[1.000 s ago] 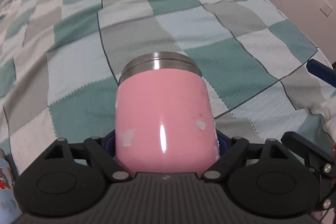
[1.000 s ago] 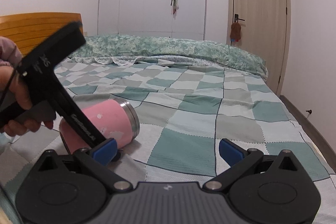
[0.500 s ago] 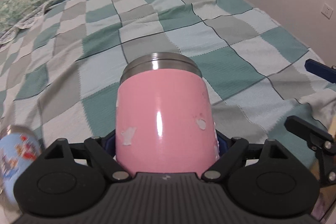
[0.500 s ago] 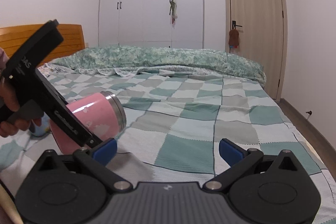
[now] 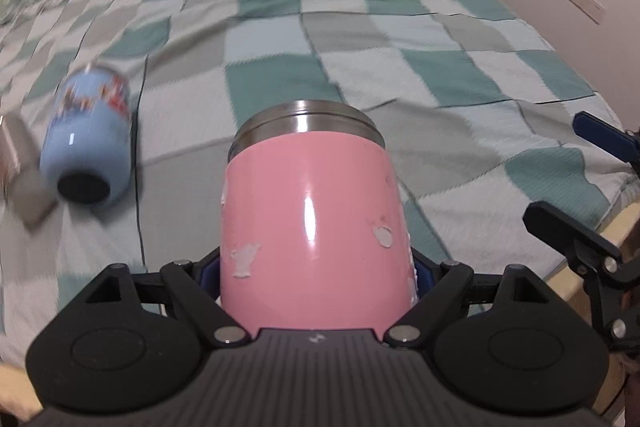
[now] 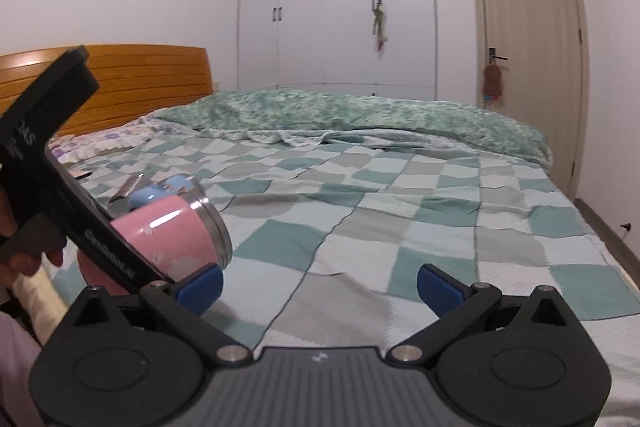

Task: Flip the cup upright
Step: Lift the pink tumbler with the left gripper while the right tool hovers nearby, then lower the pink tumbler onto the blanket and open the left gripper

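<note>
My left gripper (image 5: 318, 273) is shut on a pink cup (image 5: 314, 227) with a steel rim, gripping its lower body from both sides. The cup is lifted off the bed and tilted, with its steel rim pointing forward and slightly up. In the right wrist view the pink cup (image 6: 172, 239) hangs at the left, held above the quilt by the left gripper's black frame (image 6: 60, 195). My right gripper (image 6: 320, 285) is open and empty, low over the near edge of the bed.
A checkered green, grey and white quilt (image 5: 400, 39) covers the bed (image 6: 380, 195). A light blue cup (image 5: 88, 147) lies on its side to the left, next to a blurred metal object (image 5: 20, 163). A wooden headboard (image 6: 132, 83), wardrobe and door stand beyond.
The left gripper has lifted the pink cup higher and swung it, raising its rim. The blue cup has come fully into the left wrist view. The right gripper stays open, its view tilted slightly upward.
</note>
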Demonstrator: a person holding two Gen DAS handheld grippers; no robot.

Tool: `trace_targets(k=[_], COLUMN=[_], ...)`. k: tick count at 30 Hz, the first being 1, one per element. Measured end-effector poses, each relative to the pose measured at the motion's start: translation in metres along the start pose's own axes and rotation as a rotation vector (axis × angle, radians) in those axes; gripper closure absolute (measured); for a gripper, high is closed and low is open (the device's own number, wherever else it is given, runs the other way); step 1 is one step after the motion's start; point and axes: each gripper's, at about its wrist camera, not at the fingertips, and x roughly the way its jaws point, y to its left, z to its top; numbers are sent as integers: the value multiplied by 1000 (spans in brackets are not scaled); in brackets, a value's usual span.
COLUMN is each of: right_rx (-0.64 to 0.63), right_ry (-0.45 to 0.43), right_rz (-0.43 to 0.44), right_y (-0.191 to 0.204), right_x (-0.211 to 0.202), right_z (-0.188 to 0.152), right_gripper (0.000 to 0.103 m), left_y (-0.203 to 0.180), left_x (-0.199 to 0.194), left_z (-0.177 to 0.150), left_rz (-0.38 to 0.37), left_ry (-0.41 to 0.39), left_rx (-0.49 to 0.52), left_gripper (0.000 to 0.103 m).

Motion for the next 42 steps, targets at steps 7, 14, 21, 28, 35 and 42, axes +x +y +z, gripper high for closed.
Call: trace_targets(k=[7, 14, 21, 28, 35, 42], right_rx=[-2, 3, -20, -55, -48, 26], right_ry=[20, 8, 9, 50, 134, 255], right_rz=[6, -22, -18, 1, 8, -3], right_y=[14, 18, 42, 83, 121, 141], right_x=[-13, -36, -47, -36, -9, 20], right_z=[-12, -10, 1, 16, 29, 45], right_gripper=[0, 0, 0, 0, 0, 0], left_y=[3, 6, 29, 60, 93, 125], left_x=[14, -13, -58, -90, -102, -96], left_z=[-20, -25, -43, -62, -79, -91], left_rz=[24, 24, 52, 54, 60, 58], left_ry=[-18, -83, -230, -357, -429, -467], left_rx=[-77, -59, -45, -7, 34, 29], left_gripper=[16, 0, 0, 0, 0, 0])
